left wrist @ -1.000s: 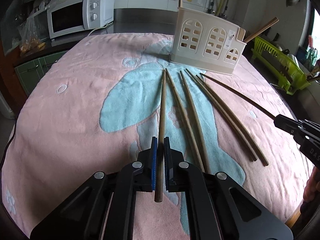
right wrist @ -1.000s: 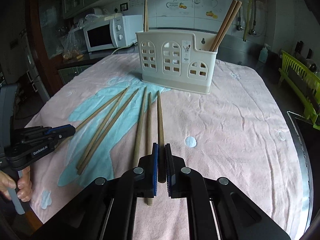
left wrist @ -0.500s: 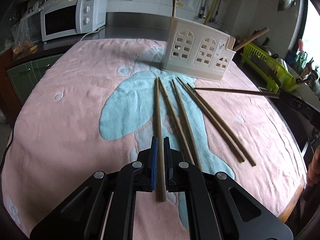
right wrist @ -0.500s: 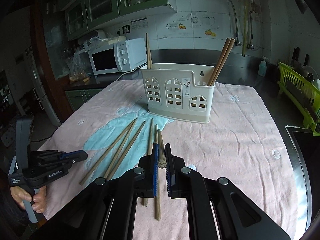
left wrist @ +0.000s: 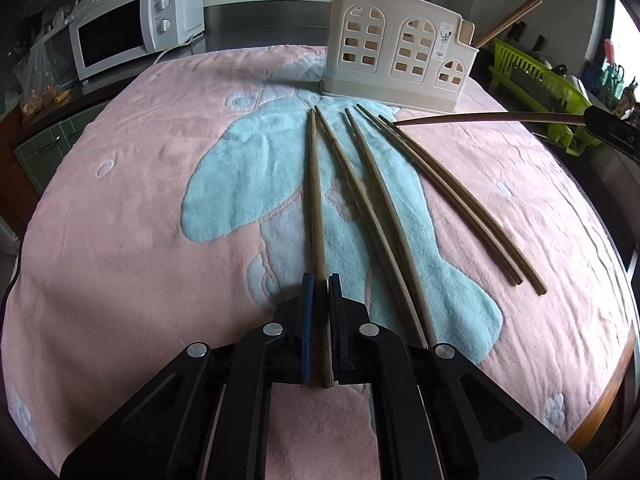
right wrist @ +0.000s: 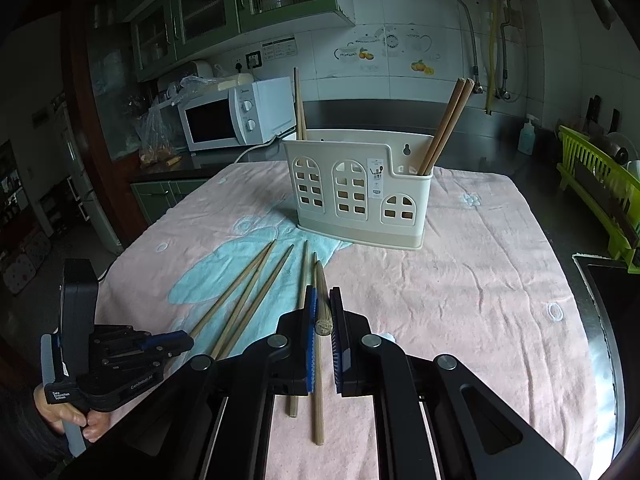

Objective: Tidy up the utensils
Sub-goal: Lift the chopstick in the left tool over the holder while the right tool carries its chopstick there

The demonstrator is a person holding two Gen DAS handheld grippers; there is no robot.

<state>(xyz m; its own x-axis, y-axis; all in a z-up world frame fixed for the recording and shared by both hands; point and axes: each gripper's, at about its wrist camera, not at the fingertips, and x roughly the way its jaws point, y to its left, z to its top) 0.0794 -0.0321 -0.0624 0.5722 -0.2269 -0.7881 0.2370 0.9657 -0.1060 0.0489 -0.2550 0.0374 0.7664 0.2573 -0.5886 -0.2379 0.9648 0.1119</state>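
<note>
My left gripper point(left wrist: 319, 284) is shut on a wooden chopstick point(left wrist: 316, 200) that lies along the pink towel point(left wrist: 120, 220). Several more chopsticks point(left wrist: 440, 188) lie beside it. My right gripper point(right wrist: 321, 300) is shut on another chopstick point(right wrist: 321, 312) and holds it above the table, pointing forward; it shows in the left wrist view point(left wrist: 480, 117) lifted in the air. A cream utensil holder point(right wrist: 360, 192) stands beyond, with chopsticks point(right wrist: 448, 120) upright in it. The left gripper also shows in the right wrist view point(right wrist: 176, 340).
A white microwave point(right wrist: 236, 116) stands on the counter at the back left. A green dish rack point(right wrist: 600, 196) is at the right. The table edge runs close on the right side point(left wrist: 624, 360).
My right gripper has lifted its chopstick off the towel and raised it. My left gripper stays shut on its chopstick and has moved a little closer to the holder.
</note>
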